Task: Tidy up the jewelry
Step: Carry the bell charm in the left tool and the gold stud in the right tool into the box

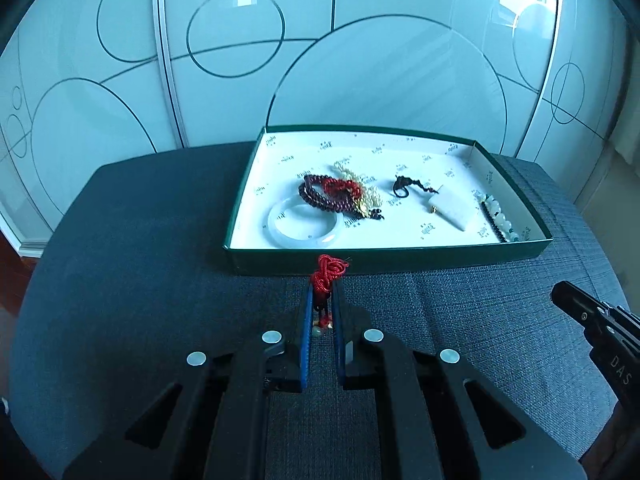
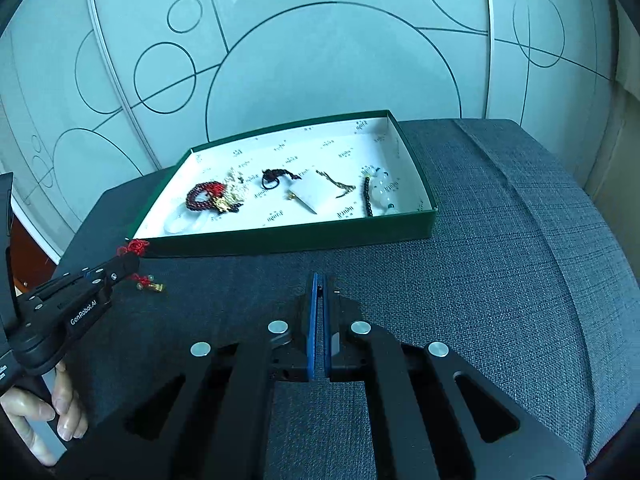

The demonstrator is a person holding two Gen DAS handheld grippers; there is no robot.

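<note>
Left wrist view: left gripper (image 1: 321, 294) clamped on one red knotted cord charm (image 1: 328, 276), just short of the shallow green cardboard box (image 1: 384, 254). Inside the box: one pale jade bangle (image 1: 303, 222), one dark red bead string (image 1: 320, 196), one white flat pendant (image 1: 454, 210).

Right wrist view: right gripper (image 2: 320, 284) pressed together, holding nothing, before the same box (image 2: 304, 236). Underneath, one dark grey woven cushion (image 2: 500, 260); behind, white glossy panels with circle lines (image 2: 320, 60).

Both wrist views face shared green box (image 1: 384, 256) (image 2: 296, 236), near.
</note>
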